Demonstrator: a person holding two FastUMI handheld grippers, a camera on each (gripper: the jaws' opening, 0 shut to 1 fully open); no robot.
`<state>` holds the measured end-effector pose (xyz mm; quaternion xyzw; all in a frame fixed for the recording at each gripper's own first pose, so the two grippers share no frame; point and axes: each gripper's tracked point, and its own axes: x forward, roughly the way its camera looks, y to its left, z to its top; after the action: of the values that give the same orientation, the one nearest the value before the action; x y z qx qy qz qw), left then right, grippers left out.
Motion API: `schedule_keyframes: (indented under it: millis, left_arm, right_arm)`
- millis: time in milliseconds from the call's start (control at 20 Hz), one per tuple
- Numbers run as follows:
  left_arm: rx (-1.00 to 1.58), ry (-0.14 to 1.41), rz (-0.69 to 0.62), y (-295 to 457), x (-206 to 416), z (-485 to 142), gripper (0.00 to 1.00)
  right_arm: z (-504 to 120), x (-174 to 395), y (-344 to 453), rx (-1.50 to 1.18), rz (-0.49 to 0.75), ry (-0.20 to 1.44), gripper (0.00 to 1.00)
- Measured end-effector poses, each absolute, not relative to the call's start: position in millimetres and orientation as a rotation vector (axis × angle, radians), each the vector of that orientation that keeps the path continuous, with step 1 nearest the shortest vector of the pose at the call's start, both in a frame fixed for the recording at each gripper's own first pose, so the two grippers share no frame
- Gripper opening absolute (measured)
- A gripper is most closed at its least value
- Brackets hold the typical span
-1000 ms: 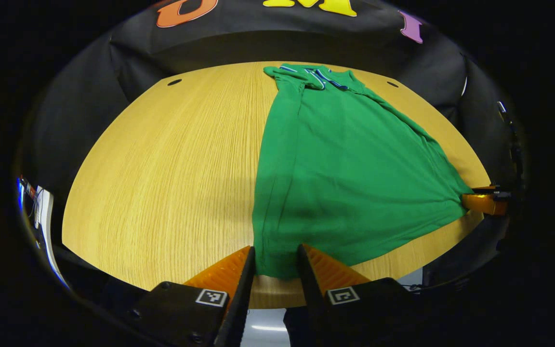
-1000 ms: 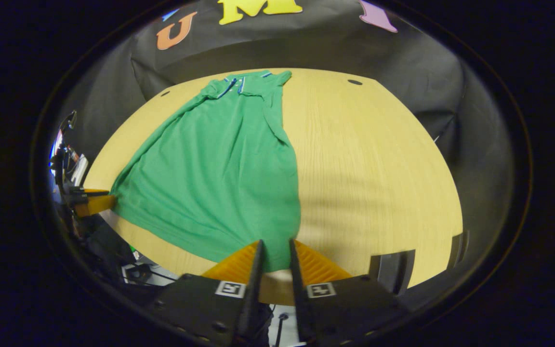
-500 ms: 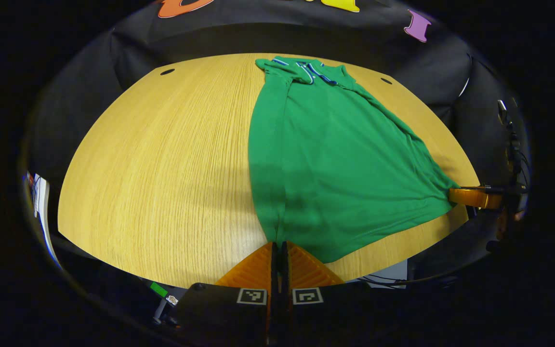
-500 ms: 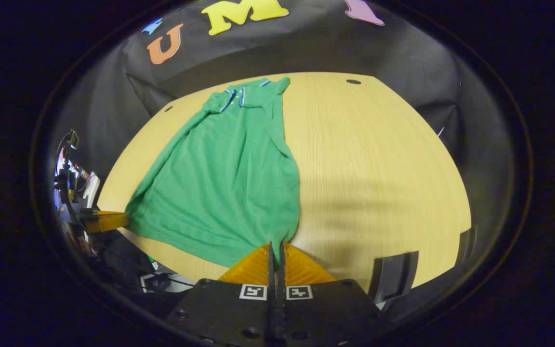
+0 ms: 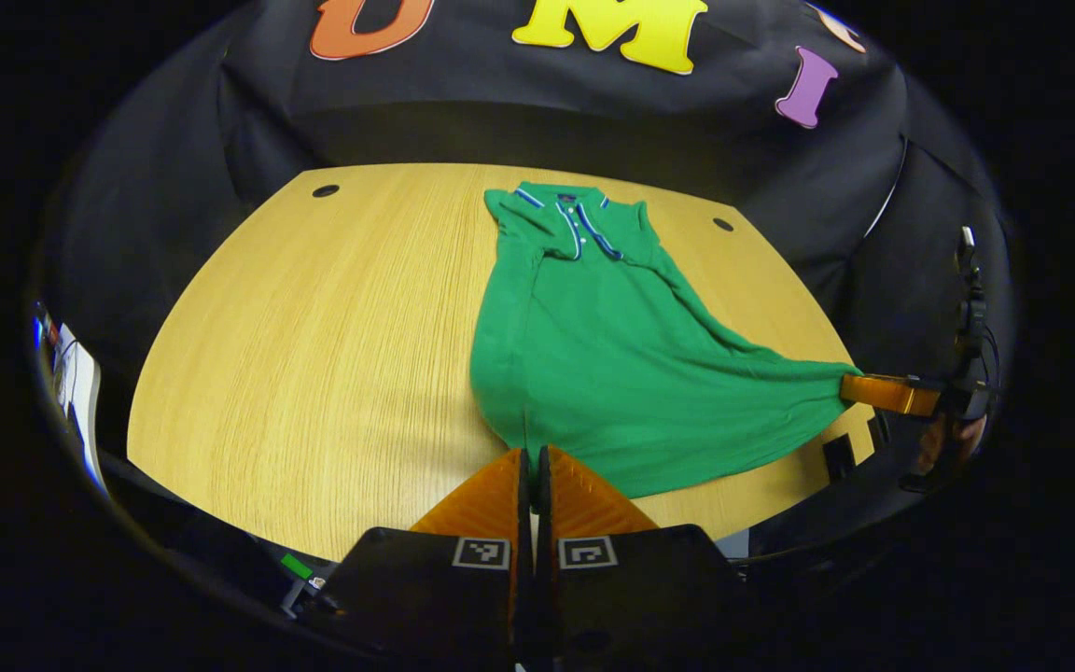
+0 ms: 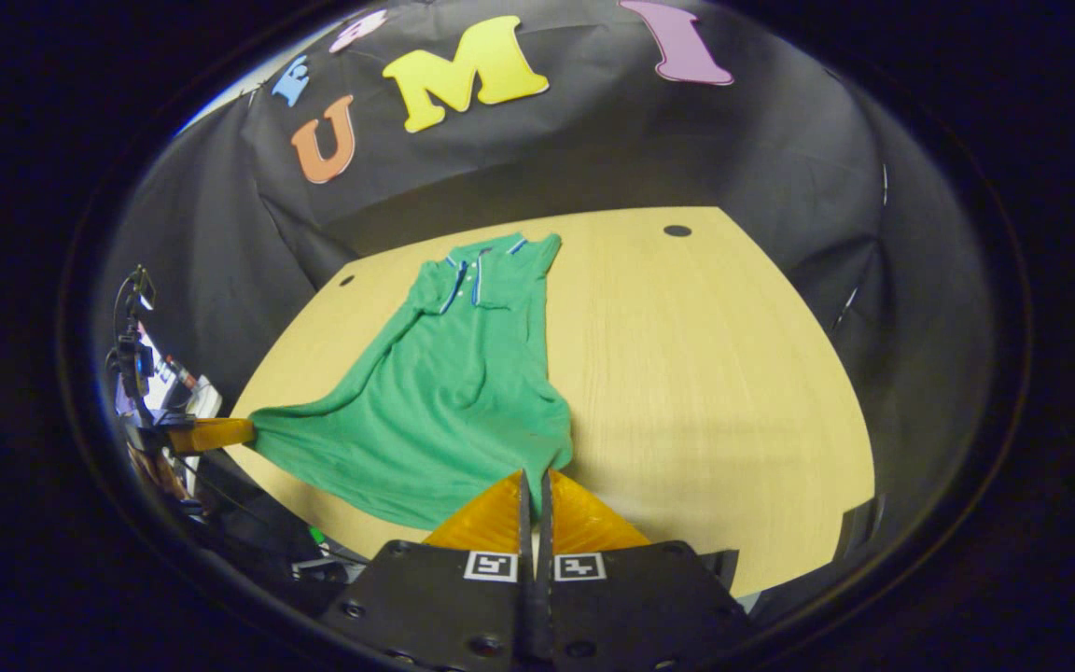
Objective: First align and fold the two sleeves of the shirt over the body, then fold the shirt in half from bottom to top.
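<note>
Here the green shirt [image 5: 612,373] hangs stretched, each hem corner pinched by left claw [image 5: 528,453] and right claw [image 6: 532,474].

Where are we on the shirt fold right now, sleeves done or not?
Sleeves look done: the shirt lies as a narrow strip on the table, no sleeve sticking out. In hand: the left gripper and right gripper are each shut on a bottom hem corner, with the hem raised off the wood. Left: carry the hem up to the collar and let go.
</note>
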<state>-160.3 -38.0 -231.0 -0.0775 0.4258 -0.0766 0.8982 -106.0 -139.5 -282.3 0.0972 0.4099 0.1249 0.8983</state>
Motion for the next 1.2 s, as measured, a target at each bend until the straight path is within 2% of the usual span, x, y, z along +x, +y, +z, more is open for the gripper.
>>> schedule_keyframes:
  millis: [400, 700, 1000, 1200]
  left_arm:
    - [-0.178, 0.760, -0.201, -40, -64, -183, 0.06]
    - [-0.166, 0.687, -0.246, -26, 18, -161, 0.06]
    - [-0.144, 0.661, -0.259, -22, 80, -163, 0.06]
    - [-0.176, 0.594, -0.212, -23, 134, -154, 0.06]
  right_arm:
    - [-217, -25, -129, 0.227, 0.231, 0.758, 0.02]
    - [-173, 58, -108, 0.228, 0.204, 0.691, 0.00]
    - [-164, 130, -83, 0.173, 0.219, 0.649, 0.00]
    - [-171, 183, -71, 0.153, 0.258, 0.631, 0.00]
